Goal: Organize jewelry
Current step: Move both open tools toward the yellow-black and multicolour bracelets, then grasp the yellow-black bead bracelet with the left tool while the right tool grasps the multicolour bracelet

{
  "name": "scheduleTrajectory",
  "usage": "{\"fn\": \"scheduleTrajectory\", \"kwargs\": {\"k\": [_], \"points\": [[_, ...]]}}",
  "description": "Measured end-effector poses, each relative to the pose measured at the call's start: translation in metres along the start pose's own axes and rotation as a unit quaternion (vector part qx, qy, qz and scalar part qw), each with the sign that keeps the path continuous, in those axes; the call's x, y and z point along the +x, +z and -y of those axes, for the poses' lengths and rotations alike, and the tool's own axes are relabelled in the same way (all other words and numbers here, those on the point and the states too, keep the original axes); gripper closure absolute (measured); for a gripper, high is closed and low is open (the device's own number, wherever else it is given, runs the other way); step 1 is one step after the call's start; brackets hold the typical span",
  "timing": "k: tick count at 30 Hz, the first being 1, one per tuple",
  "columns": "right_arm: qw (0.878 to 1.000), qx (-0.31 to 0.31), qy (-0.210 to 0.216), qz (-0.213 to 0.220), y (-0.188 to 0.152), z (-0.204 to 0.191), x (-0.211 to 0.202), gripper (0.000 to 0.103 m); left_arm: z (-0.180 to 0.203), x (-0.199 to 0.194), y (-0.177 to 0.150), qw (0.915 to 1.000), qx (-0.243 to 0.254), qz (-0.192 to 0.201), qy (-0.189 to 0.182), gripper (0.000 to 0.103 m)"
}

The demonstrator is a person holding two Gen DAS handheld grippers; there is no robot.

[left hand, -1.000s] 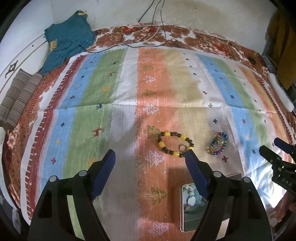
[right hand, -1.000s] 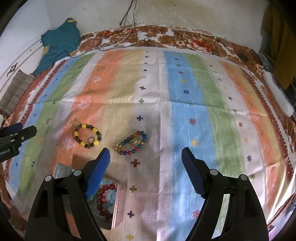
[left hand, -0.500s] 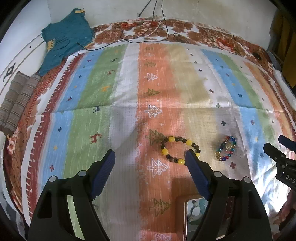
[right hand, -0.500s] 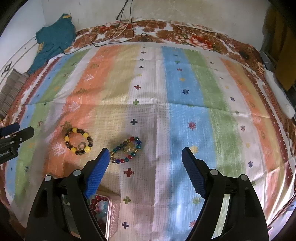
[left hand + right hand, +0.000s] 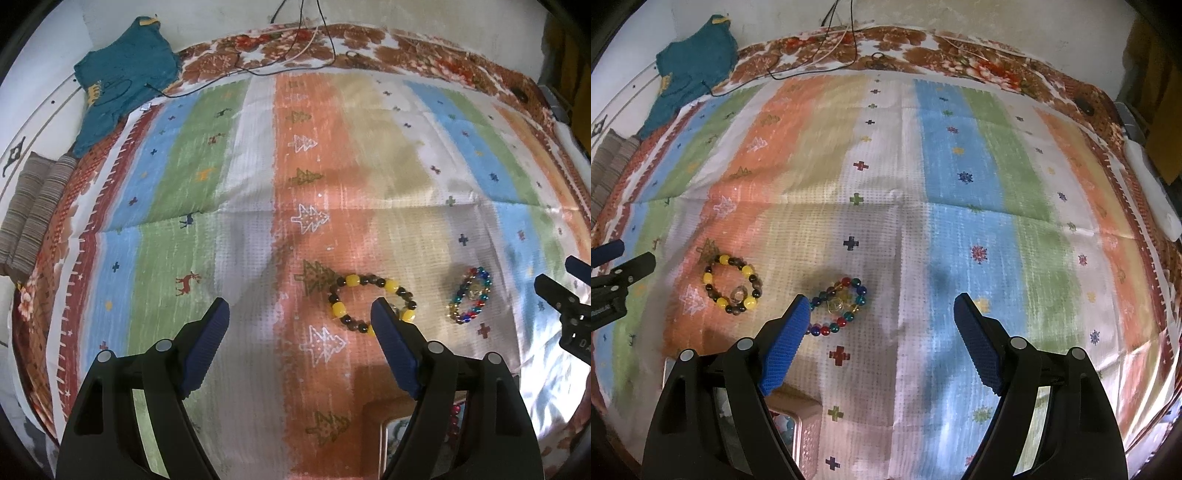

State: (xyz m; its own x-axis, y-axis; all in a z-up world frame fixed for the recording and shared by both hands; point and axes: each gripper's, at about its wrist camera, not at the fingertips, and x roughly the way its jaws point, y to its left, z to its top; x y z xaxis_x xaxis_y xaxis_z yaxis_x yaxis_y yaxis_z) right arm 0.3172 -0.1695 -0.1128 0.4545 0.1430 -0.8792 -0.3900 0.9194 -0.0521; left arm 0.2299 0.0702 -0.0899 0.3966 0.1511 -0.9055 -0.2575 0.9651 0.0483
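A yellow and dark bead bracelet (image 5: 369,302) lies on the orange stripe of the striped cloth; it also shows in the right wrist view (image 5: 733,284). A multicoloured bead bracelet (image 5: 471,295) lies to its right, also in the right wrist view (image 5: 840,304). My left gripper (image 5: 299,314) is open and empty, its right finger just in front of the yellow bracelet. My right gripper (image 5: 877,308) is open and empty, its left finger beside the multicoloured bracelet. A metal box (image 5: 805,435) holding beads sits near the front edge, mostly hidden by the grippers; it also shows in the left wrist view (image 5: 388,439).
A teal garment (image 5: 122,81) lies at the far left corner. Black and white cables (image 5: 295,55) run along the back edge. A striped cushion (image 5: 29,206) sits at the left. A white object (image 5: 1152,192) lies at the right edge.
Both grippers have moved forward and lower toward the bracelets, which now sit closer to the fingertips. The box has slid further under the grippers in view.
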Motion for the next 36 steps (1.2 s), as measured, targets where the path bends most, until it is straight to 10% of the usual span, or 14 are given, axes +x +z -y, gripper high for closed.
{"fn": "scheduleTrajectory", "kwargs": {"k": [36], "points": [[0.993,-0.039,-0.042,-0.105,0.007,-0.003,0.090,0.023,0.021,0.080,0.008,0.9944,0.059,-0.087,0.008,0.025]]}}
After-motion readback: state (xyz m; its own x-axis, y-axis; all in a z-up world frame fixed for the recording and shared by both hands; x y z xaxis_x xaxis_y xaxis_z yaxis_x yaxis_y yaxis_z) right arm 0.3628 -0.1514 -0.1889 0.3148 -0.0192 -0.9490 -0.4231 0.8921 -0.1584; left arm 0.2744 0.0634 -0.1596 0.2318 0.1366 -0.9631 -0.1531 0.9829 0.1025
